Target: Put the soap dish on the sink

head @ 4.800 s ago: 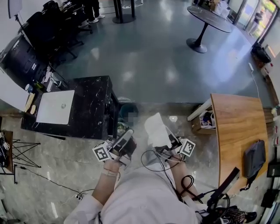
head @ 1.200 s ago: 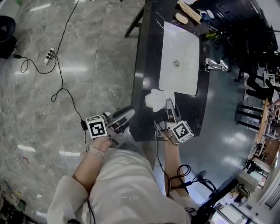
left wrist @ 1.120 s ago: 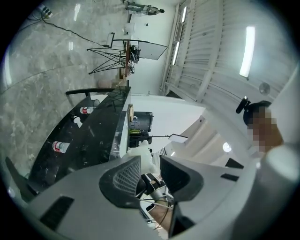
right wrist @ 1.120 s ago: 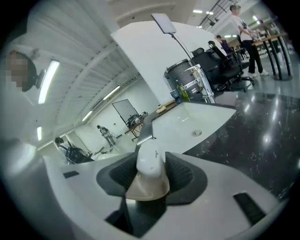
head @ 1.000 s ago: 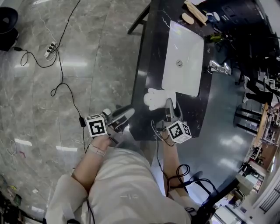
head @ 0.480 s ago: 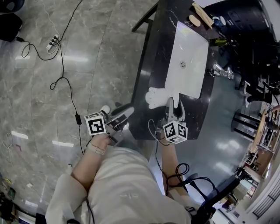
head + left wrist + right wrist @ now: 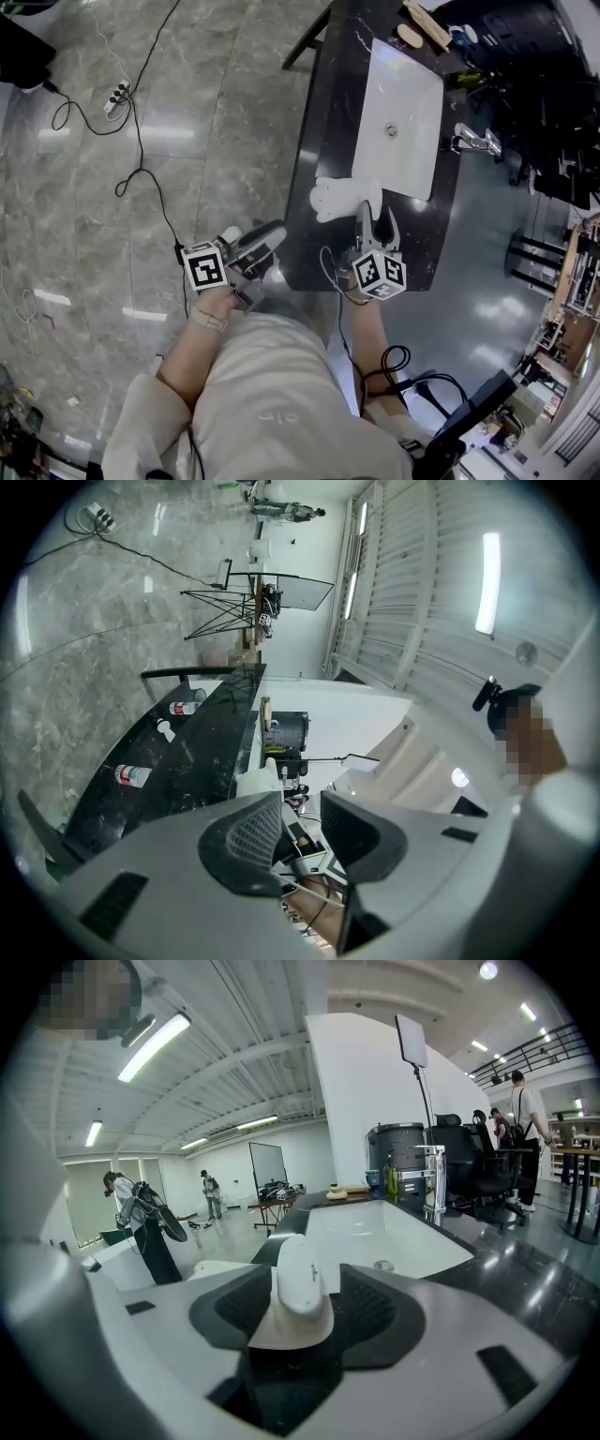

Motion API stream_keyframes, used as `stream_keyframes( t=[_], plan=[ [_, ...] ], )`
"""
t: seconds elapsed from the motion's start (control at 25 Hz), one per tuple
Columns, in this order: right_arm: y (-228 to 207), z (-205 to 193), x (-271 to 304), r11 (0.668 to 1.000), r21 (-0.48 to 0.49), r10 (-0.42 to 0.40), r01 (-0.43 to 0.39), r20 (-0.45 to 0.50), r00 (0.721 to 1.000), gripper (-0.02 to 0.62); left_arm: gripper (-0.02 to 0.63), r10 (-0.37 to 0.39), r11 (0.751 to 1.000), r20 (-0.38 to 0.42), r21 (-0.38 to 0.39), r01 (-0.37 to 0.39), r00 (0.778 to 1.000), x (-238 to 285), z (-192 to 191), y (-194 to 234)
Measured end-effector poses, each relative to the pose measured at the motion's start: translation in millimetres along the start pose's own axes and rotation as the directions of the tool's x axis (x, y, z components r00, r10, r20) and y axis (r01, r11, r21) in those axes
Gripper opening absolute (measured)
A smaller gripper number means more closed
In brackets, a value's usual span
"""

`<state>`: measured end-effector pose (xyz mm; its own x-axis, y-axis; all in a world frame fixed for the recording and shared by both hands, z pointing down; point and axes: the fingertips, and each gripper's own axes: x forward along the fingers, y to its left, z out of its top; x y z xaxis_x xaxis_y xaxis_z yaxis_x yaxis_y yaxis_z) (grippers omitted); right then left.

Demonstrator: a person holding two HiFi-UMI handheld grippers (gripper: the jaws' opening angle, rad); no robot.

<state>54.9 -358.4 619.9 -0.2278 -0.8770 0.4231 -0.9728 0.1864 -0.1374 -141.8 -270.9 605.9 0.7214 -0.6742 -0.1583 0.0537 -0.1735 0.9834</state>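
The white soap dish (image 7: 342,197) lies on the black counter (image 7: 323,122), against the near corner of the white sink (image 7: 412,84). My right gripper (image 7: 377,217) is just behind it. In the right gripper view the dish (image 7: 298,1288) stands edge-on between the jaws of that gripper (image 7: 305,1283). The jaws are opening, and a dark gap shows beside the right pad. My left gripper (image 7: 274,234) hovers off the counter's near left corner. Its jaws (image 7: 302,803) stand a little apart with nothing between them.
A chrome faucet (image 7: 478,141) stands at the sink's right side, and a wooden tray (image 7: 419,23) lies at its far end. Two bottles (image 7: 131,775) lie on the counter. Cables and a power strip (image 7: 117,89) lie on the marble floor at the left. People (image 7: 141,1222) stand far off.
My right gripper has rolled at the wrist without shifting and its jaws have spread a little around the dish. The dish stays by the sink's near corner. The left gripper has kept still.
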Motion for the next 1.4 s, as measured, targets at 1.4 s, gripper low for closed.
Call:
stream_keyframes(
  t=[1.4],
  plan=[
    [-110.4, 51.4, -463.4, 0.812, 0.42, -0.575, 0.405, 0.462, 0.675, 0.156, 0.113, -0.274, 0.932, -0.75, -0.053, 0.359, 0.601, 109.0, -322.7, -192.7]
  ],
)
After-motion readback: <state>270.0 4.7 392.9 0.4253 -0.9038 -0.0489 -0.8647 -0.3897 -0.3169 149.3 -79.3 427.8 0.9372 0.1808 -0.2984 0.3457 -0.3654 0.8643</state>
